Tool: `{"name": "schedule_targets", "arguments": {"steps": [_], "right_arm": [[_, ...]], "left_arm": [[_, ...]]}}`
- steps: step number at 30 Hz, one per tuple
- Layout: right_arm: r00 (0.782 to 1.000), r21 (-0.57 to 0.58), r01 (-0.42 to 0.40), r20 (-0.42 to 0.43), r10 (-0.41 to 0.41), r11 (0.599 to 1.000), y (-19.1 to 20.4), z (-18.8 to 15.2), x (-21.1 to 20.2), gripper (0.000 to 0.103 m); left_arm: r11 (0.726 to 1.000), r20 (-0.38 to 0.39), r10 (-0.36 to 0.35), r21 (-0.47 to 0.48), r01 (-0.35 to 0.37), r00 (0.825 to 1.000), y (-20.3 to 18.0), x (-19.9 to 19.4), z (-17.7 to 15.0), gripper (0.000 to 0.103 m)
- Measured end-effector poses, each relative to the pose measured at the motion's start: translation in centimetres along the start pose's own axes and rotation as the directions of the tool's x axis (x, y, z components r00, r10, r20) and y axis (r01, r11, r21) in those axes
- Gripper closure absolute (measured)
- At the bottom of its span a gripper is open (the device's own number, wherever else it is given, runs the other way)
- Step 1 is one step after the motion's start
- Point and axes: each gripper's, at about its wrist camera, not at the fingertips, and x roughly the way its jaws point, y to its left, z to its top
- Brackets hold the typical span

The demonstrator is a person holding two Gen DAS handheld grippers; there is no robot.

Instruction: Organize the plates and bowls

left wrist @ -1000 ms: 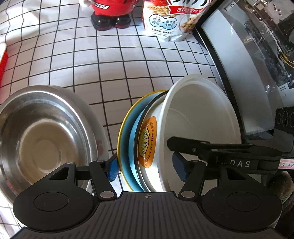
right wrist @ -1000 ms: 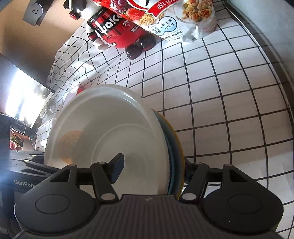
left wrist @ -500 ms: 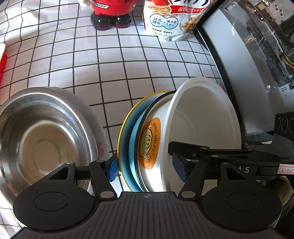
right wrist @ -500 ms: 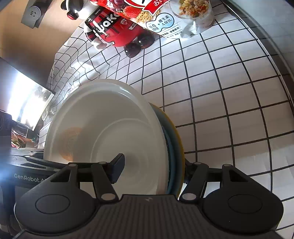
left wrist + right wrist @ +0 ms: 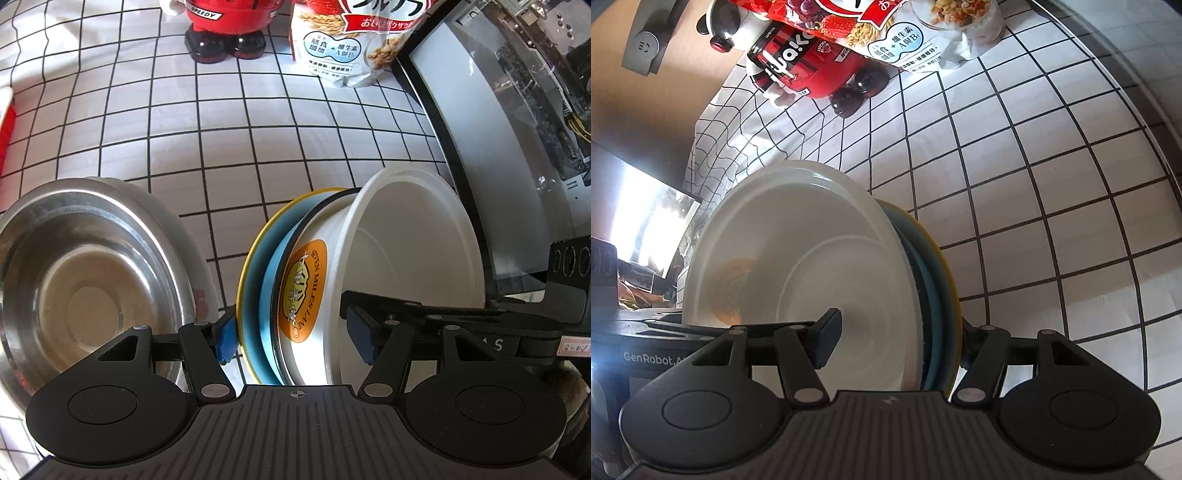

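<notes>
Your right claw [image 5: 899,341] clamps the tilted stack on edge: white bowl [image 5: 798,266] left, yellow plate [image 5: 951,291] right. Your left claw [image 5: 295,338] straddles the same stack, grip unclear; steel bowl [image 5: 85,291] sits left on the worktop [image 5: 295,147].

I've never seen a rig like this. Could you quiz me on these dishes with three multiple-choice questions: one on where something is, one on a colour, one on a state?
1. In the left view, where is the steel bowl from the stack? A inside it; B to its left; C to its right.
2. The label on the white bowl is: A green; B purple; C orange.
3. The stack is: A tipped on edge; B lying flat; C scattered.
Answers: B, it sits apart on the left; C, an orange oval shows on its wall; A, the rims stand nearly upright.
</notes>
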Motion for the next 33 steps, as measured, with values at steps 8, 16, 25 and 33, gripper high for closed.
{"name": "schedule_targets", "arguments": {"steps": [8, 16, 25, 33], "right_arm": [[1.0, 0.035, -0.015, -0.006, 0.015, 0.999, -0.3, -0.1, -0.2, 0.04], [0.998, 0.088, -0.053, -0.01, 0.054, 0.995, -1.0, -0.4, 0.0, 0.041], [0.999, 0.063, -0.028, -0.018, 0.03, 0.998, -0.6, -0.3, 0.1, 0.043], [0.999, 0.084, -0.021, -0.032, 0.024, 0.996, -0.6, -0.6, -0.1, 0.042]], "left_arm": [[0.999, 0.003, -0.023, -0.022, 0.024, 1.0, 0.4, 0.0, 0.2, 0.039], [1.0, -0.021, -0.014, -0.016, 0.014, 1.0, 0.3, 0.2, 0.3, 0.039], [1.0, -0.029, 0.008, 0.001, -0.008, 1.0, 0.1, 0.4, 0.3, 0.039], [1.0, -0.037, 0.004, 0.022, -0.004, 0.999, 0.0, 0.2, 0.2, 0.039]]}}
